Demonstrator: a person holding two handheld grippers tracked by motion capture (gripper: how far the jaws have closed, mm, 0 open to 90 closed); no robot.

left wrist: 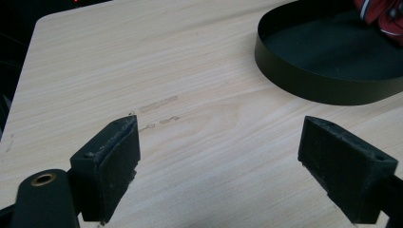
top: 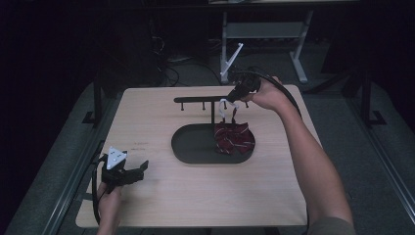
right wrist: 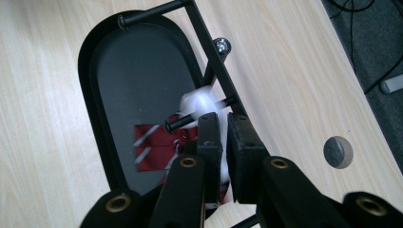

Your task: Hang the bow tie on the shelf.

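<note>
- Red striped cloth [top: 234,138] is hanging by its white loop [top: 226,104] from the rack [top: 203,100], draping into the black tray [top: 193,145].
- Right gripper [right wrist: 224,124] jaws are standing nearly together around the loop; left gripper [left wrist: 218,156] jaws are spreading wide over the pale wooden surface [top: 161,196].
- Dark room is surrounding it.

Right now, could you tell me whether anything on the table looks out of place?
The red striped cloth looks odd: it lies bunched at one end of the black tray, while its white loop is up at the rack's bar, between the nearly closed jaws of the right gripper.

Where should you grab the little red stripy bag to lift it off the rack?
By its white handle loop, coming from above on the right. The red striped bag slumps in the black tray, while the loop stands up at the rack's peg.
</note>
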